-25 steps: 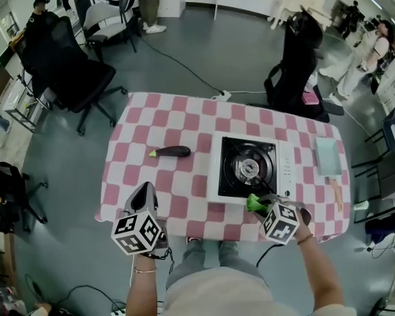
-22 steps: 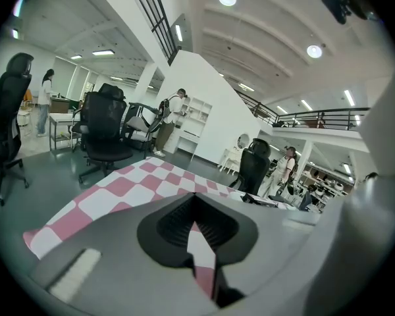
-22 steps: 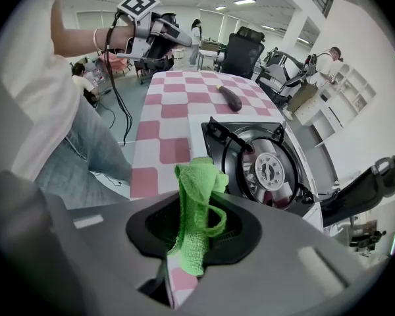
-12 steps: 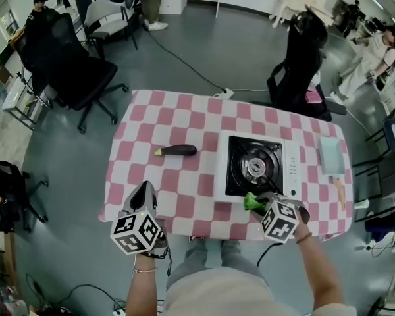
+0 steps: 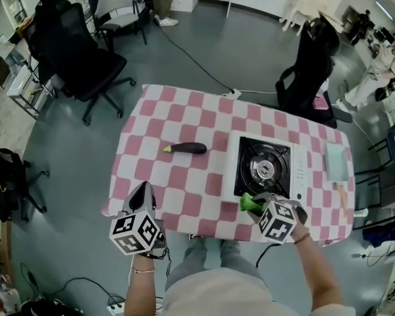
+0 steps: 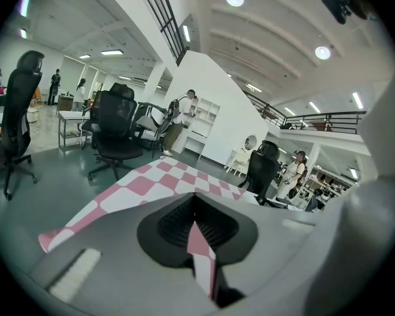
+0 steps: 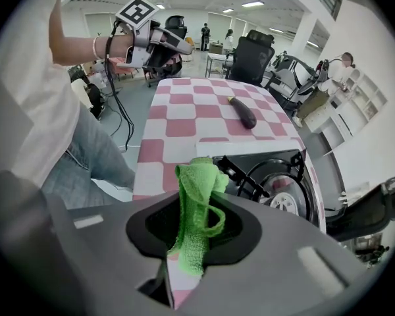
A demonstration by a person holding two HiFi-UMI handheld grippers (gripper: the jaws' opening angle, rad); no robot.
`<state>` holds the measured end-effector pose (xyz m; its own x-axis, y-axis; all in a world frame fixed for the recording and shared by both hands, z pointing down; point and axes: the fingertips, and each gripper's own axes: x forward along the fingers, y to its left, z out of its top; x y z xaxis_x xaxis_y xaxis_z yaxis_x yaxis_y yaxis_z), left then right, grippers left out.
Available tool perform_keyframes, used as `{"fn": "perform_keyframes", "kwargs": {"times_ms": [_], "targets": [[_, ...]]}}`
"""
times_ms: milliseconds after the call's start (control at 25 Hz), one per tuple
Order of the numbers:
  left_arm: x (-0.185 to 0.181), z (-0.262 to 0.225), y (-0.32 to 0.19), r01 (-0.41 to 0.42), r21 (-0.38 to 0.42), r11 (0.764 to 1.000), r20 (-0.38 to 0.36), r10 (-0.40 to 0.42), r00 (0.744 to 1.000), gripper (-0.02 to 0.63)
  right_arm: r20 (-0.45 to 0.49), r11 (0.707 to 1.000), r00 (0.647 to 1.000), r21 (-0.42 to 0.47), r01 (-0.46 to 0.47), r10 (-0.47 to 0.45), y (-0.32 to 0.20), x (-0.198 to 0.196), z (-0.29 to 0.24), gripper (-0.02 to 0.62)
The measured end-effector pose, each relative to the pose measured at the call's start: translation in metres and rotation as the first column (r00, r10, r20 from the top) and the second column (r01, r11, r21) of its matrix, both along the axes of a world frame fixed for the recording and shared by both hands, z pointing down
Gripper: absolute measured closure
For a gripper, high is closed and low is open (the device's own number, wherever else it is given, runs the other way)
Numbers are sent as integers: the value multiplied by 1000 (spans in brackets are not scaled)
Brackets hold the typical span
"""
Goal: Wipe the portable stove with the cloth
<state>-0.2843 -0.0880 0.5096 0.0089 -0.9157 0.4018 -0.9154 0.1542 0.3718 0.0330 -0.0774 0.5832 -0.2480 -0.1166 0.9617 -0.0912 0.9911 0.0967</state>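
Observation:
The white portable stove (image 5: 301, 168) with its black burner top (image 5: 263, 168) stands on the right half of the pink-and-white checked table (image 5: 184, 117). My right gripper (image 5: 253, 203) is shut on a green cloth (image 5: 250, 203), held over the table's near edge just in front of the stove's near left corner. In the right gripper view the cloth (image 7: 196, 209) hangs bunched between the jaws, with the stove (image 7: 270, 176) just beyond. My left gripper (image 5: 143, 199) is shut with nothing in it, held off the table's near left edge.
A dark eggplant (image 5: 185, 148) lies mid-table, left of the stove. A pale green board (image 5: 336, 161) and a knife (image 5: 343, 199) lie at the table's right end. Black office chairs (image 5: 85, 58) stand to the far left and another (image 5: 313, 71) behind the table.
The head camera has shifted, so the table sits further right and lower in view. Both grippers keep their places, the right still holding the cloth by the stove's near corner.

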Motion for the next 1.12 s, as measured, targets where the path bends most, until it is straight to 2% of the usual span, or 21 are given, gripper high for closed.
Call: {"fn": "perform_keyframes", "kwargs": {"times_ms": [640,1120], "targets": [[-45,3,34,107,-17,994,8,-107,994,606,34,994,994,-25,105,-104,0,-54,-1,518],[-46,8,35,127,-22,992,8,-127,992,606,62,990,989,-36,134,-131,-2,-71,3,518]]}}
